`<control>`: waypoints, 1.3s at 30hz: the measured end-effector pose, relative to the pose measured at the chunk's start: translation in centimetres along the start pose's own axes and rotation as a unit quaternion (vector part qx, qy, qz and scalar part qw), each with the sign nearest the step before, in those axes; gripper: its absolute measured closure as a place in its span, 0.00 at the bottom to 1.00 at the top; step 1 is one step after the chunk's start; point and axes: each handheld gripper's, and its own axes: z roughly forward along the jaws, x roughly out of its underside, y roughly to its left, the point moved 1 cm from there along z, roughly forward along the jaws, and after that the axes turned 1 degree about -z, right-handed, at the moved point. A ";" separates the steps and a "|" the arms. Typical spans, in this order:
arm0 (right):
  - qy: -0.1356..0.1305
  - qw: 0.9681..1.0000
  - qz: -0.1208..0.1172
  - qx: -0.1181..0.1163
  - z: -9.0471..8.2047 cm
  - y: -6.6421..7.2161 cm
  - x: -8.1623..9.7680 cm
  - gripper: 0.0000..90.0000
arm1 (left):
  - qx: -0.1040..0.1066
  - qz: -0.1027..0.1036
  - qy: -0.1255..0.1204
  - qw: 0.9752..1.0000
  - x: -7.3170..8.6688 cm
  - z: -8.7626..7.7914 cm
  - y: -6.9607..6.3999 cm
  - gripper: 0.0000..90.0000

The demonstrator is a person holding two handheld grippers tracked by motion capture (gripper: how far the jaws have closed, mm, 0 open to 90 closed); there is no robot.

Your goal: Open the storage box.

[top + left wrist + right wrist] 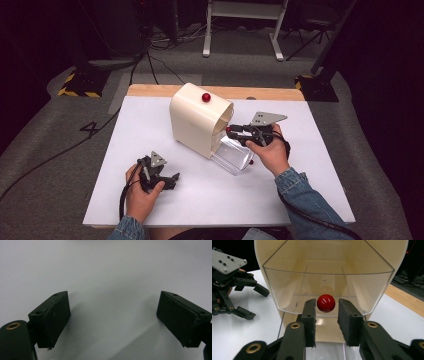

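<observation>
Red knob (326, 303) on the clear flap (327, 287) of a cream bread box (200, 120), mid-table.
The right gripper (326, 315) brackets the knob, jaws narrowed but not pressing; the left gripper (113, 315) rests splayed on bare white table (210, 195). No readable lettering.

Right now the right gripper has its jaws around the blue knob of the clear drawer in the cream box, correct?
Not quite: the knob is red, not blue, as the right gripper view shows. The right gripper does have its jaws on either side of it, at the clear drawer of the cream box.
</observation>
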 end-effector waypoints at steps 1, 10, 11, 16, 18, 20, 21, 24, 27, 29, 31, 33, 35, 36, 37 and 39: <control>0.001 1.000 -0.001 0.002 0.1 0.0 0.0 0.78 | 0.000 0.000 0.000 1.000 0.0 0.0 0.0 0.13; -0.003 1.000 -0.008 0.014 0.2 0.4 0.0 0.83 | -0.001 0.001 -0.001 1.000 0.0 0.0 0.0 0.13; -0.003 1.000 -0.010 0.015 0.2 0.4 0.0 0.83 | -0.002 0.002 -0.001 1.000 0.0 0.0 0.0 0.13; -0.002 1.000 -0.012 0.019 0.1 0.6 -0.1 0.83 | -0.001 0.002 -0.001 1.000 0.0 0.0 0.0 0.13; 0.001 1.000 -0.014 0.017 0.1 0.6 -0.2 0.83 | -0.001 0.001 -0.001 1.000 0.0 0.0 0.0 0.13; 0.002 1.000 -0.015 0.018 -0.1 0.7 -0.2 0.83 | -0.001 0.001 -0.001 1.000 0.0 0.0 0.0 0.13; 0.002 1.000 -0.013 0.017 -0.3 0.7 -0.2 0.83 | 0.000 0.001 -0.001 1.000 0.0 0.0 0.0 0.13; 0.000 1.000 -0.009 0.016 -0.9 0.7 -0.1 0.83 | 0.000 0.001 0.000 1.000 0.0 0.0 0.0 0.13; -0.002 1.000 -0.008 0.016 -1.7 0.7 -0.1 0.83 | 0.000 0.001 0.000 1.000 0.0 0.0 0.0 0.13; -0.003 1.000 -0.010 0.017 -2.3 0.8 -0.1 0.83 | 0.000 0.001 0.000 1.000 0.0 0.0 0.0 0.13; -0.001 1.000 -0.012 0.017 -2.9 0.9 -0.1 0.83 | 0.000 0.001 0.000 1.000 0.0 0.0 0.0 0.13; 0.001 1.000 -0.013 0.017 -3.5 1.0 -0.1 0.83 | 0.000 0.001 0.000 1.000 0.0 0.0 0.0 0.13; 0.002 1.000 -0.014 0.018 -4.0 1.1 0.0 0.83 | 0.000 0.000 0.000 1.000 0.0 0.0 0.0 0.13; 0.002 1.000 -0.013 0.019 -4.2 1.1 0.0 0.83 | 0.000 0.000 0.000 1.000 0.0 0.0 0.0 0.13; 0.003 1.000 -0.014 0.019 -4.5 1.1 0.1 0.83 | 0.000 0.000 0.000 1.000 0.0 0.0 0.0 0.13; 0.002 1.000 -0.016 0.020 -5.0 1.2 0.2 0.83 | 0.001 -0.001 0.002 1.000 0.0 0.0 0.0 0.13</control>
